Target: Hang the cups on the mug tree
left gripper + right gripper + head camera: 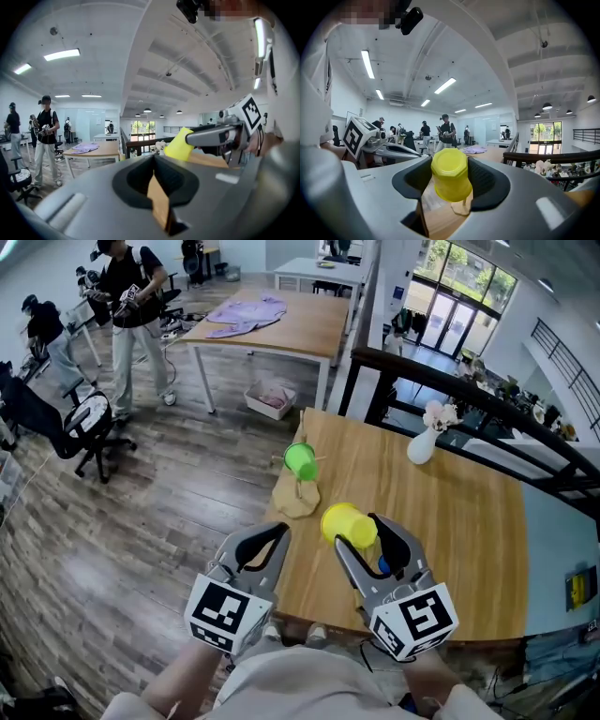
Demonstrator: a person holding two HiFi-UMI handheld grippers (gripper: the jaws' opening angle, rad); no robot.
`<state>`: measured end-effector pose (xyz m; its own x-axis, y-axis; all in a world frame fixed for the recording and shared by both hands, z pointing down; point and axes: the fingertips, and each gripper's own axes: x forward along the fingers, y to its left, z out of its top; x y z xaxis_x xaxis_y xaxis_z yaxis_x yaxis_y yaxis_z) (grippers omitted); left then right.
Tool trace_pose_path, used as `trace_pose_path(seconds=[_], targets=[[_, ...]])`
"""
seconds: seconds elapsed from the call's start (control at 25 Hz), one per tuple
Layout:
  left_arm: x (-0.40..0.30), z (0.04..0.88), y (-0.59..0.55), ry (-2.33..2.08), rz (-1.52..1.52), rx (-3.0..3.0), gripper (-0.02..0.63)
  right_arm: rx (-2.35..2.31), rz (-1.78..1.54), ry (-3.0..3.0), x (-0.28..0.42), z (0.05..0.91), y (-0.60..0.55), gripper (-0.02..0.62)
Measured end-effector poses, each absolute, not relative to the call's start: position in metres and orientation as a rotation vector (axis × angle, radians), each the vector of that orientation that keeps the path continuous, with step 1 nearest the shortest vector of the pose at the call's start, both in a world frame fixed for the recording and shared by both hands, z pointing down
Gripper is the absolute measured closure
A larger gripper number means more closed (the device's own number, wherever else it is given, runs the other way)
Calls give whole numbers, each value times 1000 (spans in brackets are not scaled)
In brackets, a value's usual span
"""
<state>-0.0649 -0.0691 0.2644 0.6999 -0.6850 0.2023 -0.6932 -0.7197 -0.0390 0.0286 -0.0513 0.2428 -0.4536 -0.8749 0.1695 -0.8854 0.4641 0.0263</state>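
A green cup (pixel 300 461) hangs on the wooden mug tree (pixel 296 495), which stands near the left edge of the wooden table (pixel 450 521). My right gripper (pixel 361 535) is shut on a yellow cup (pixel 345 521), held above the table's front part, a little to the front right of the tree. In the right gripper view the yellow cup (pixel 450 173) sits between the pads with its base pointing away from the camera. My left gripper (pixel 267 542) hovers by the table's front left corner, shut, with nothing in it. The left gripper view shows the yellow cup (pixel 180 145) in the right gripper (pixel 213 137).
A white vase with flowers (pixel 424 442) stands at the table's far side before a dark railing (pixel 469 395). Beyond the wood floor are a table with a purple cloth (pixel 246 313), a black office chair (pixel 80 432) and a standing person (pixel 131 315).
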Motion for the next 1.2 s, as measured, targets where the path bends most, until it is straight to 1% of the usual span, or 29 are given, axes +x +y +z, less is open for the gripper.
trace_pose_path(seconds=[0.24,0.56,1.2], targets=[[-84,232,-63,-1237,243,2876,604,1510,65,-2621,14,221,-48,351],[-87,237,-66,-1243,260,2852,604,1493,82,-2639,9,226,-55,351],[-69,235,-96,-1241,265,2866,604,1629,59,-2541,52,231,-89,352]])
